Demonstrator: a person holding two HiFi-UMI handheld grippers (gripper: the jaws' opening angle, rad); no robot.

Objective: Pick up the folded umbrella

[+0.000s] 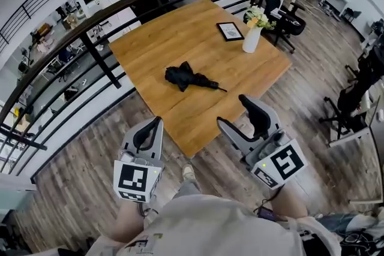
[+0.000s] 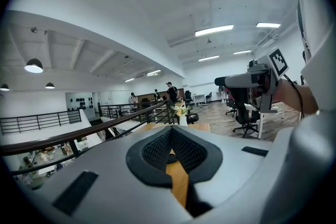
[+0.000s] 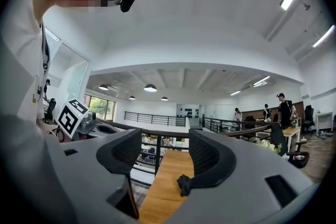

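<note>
The folded black umbrella (image 1: pixel 189 78) lies on the wooden table (image 1: pixel 180 39), near its middle, strap end pointing right. Both grippers hover short of the table's near corner, over the wood floor and apart from the umbrella. My left gripper (image 1: pixel 157 122) has its dark pads together with nothing between them; in its own view the left gripper (image 2: pixel 170 131) shows the pads meeting at the tip. My right gripper (image 1: pixel 233 110) stands open and empty. In the right gripper view the right gripper (image 3: pixel 165 144) frames the table, and the umbrella (image 3: pixel 184 185) shows beside the right pad.
A white vase with flowers (image 1: pixel 252 38) and a small framed picture (image 1: pixel 230 31) stand at the table's far right. A dark railing (image 1: pixel 96 51) runs along the table's left side over a drop. Office chairs (image 1: pixel 282 12) stand beyond the table at the right.
</note>
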